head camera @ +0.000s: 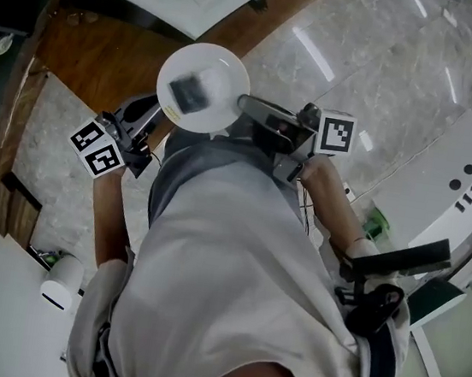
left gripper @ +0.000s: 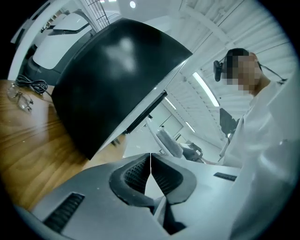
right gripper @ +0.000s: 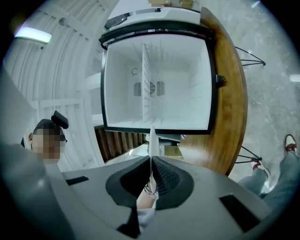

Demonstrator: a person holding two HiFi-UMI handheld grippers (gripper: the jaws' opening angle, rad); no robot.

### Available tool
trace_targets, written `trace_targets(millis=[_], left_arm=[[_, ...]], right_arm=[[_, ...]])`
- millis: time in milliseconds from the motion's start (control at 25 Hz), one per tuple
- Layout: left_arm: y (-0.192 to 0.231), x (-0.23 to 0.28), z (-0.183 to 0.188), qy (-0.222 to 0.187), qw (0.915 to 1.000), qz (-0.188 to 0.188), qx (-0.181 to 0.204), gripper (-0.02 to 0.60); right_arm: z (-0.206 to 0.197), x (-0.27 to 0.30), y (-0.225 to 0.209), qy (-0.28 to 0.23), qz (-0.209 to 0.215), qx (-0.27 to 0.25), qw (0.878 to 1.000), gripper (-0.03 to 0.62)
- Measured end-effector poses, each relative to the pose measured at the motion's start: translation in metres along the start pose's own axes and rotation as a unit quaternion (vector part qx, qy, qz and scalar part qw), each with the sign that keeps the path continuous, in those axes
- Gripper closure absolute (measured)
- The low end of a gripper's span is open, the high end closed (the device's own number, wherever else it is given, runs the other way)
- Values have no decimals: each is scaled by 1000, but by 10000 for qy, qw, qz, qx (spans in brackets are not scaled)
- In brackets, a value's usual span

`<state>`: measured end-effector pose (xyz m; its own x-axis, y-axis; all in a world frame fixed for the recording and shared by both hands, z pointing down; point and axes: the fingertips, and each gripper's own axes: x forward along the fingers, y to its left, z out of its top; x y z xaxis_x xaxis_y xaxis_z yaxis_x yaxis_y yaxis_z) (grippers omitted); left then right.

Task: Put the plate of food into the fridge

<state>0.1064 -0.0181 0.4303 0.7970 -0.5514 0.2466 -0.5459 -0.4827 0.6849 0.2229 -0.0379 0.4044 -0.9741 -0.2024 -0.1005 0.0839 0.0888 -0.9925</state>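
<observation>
A white plate [head camera: 202,87] with a blurred dark piece of food on it hangs over the wooden table's edge in the head view. My right gripper [head camera: 245,104] is shut on its right rim. In the right gripper view the plate [right gripper: 151,137] shows edge-on as a thin white line between the closed jaws of the right gripper [right gripper: 151,157]. Straight ahead stands the open fridge [right gripper: 154,79], white inside, with a wire shelf. My left gripper [head camera: 146,120] is to the lower left of the plate, apart from it. In its own view the left gripper [left gripper: 150,160] is shut on nothing.
A big black curved panel [left gripper: 112,79] stands close ahead of the left gripper on the wooden table [left gripper: 28,150]. Glasses [left gripper: 18,99] and a cable lie on it. A white machine [head camera: 452,186] is on the floor at right. A person's leg [right gripper: 283,173] is near the table.
</observation>
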Motion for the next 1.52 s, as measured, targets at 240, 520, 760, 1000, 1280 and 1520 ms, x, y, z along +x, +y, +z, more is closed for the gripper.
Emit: trace_targets(millis=[240, 520, 760, 1000, 1280, 1520], left_arm=[[-54, 61, 17, -298, 9984, -474, -21, 561], [-80, 77, 41, -463, 9962, -653, 347, 561], [-99, 75, 61, -775, 9933, -643, 566, 561], [-111, 66, 76, -1196, 9883, -178, 929, 561], [-83, 95, 143, -1582, 9768, 645, 1292, 561], [-66, 97, 161, -1743, 9549, 1657, 1741, 561]], right_arm=[[36, -68, 30, -565, 183, -2, 9982, 569], [60, -81, 48, -1063, 306, -31, 9939, 569], [68, -79, 66, -1204, 384, -227, 9917, 569], [78, -70, 86, -1338, 379, -469, 9892, 569], [157, -43, 92, -1467, 447, -429, 9872, 569], [178, -19, 90, -1660, 401, -330, 9848, 569]])
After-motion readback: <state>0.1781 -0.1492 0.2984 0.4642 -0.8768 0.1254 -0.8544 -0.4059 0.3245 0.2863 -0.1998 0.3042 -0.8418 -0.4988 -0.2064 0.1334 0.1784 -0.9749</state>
